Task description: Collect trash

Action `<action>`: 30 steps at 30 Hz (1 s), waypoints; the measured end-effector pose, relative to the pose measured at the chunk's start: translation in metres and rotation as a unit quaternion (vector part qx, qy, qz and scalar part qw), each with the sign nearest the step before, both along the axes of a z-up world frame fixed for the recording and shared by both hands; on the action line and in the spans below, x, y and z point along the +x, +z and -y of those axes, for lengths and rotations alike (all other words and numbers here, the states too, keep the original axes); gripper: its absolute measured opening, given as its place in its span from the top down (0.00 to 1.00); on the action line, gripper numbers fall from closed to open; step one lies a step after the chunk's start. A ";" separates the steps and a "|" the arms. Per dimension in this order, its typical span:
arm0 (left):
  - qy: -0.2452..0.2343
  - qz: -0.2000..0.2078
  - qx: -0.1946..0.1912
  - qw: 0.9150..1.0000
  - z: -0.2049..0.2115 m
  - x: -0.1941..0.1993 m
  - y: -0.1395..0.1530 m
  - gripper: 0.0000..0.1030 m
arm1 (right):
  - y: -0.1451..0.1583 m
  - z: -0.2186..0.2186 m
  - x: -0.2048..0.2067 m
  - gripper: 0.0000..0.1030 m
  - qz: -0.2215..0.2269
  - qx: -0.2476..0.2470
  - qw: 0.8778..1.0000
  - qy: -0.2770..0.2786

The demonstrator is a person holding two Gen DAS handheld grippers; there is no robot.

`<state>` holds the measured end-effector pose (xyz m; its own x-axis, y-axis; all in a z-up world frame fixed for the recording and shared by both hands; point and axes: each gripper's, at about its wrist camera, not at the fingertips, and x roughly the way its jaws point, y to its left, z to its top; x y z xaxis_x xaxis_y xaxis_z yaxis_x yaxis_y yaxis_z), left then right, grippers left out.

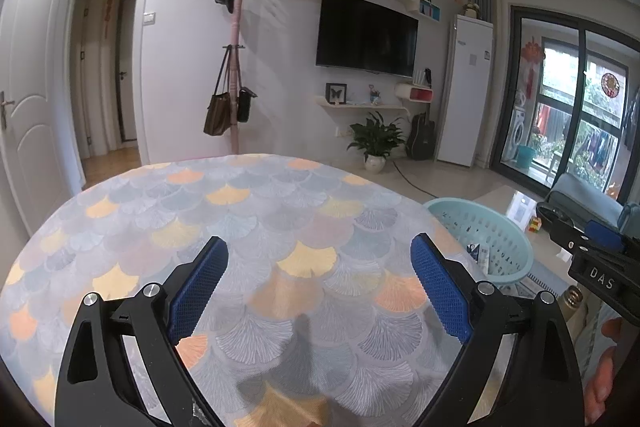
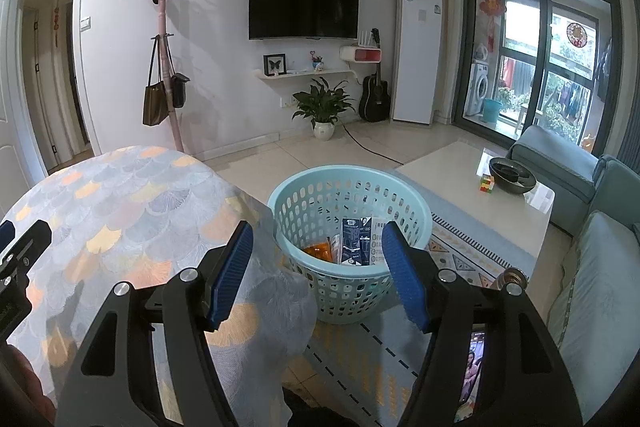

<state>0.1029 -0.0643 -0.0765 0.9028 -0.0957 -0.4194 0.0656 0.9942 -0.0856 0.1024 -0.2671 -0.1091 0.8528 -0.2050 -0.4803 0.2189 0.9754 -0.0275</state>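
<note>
A light blue plastic basket [image 2: 348,187] stands on the floor beside the round table [image 2: 120,195]. Inside it lie a dark printed carton [image 2: 358,241] and an orange wrapper [image 2: 318,251]. My right gripper [image 2: 318,253] hovers above the basket's near rim, open, nothing between its blue pads. My left gripper [image 1: 320,261] hangs open over the patterned tablecloth [image 1: 256,227], with nothing in it. The basket [image 1: 516,255] shows at the table's right edge in the left wrist view, a carton [image 1: 478,253] inside. The right gripper's black body [image 1: 592,267] reaches in from the right there.
A white coffee table [image 2: 452,187] with a dark bowl [image 2: 512,175] and a colour cube [image 2: 487,183] stands right of the basket. A grey-blue sofa [image 2: 600,267] lines the right side. A patterned rug [image 2: 460,251] lies under the basket. A coat stand [image 2: 166,47] and potted plant [image 2: 324,107] stand by the far wall.
</note>
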 end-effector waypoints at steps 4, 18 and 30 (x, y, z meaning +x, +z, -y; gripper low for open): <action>-0.001 0.001 0.000 1.000 0.000 0.001 0.001 0.13 | -0.002 0.000 0.001 0.39 -0.003 0.002 1.000 0.000; -0.001 0.000 0.000 1.000 -0.002 0.001 0.000 0.12 | -0.004 0.002 0.001 0.39 -0.004 0.005 1.000 0.002; 0.001 0.001 0.002 1.000 -0.003 0.001 0.000 0.12 | -0.003 0.002 0.001 0.38 -0.004 0.005 1.000 0.001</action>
<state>0.1036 -0.0609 -0.0770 0.9034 -0.0932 -0.4185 0.0647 0.9945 -0.0818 0.1033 -0.2691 -0.1124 0.8496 -0.1973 -0.4891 0.2159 0.9762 -0.0188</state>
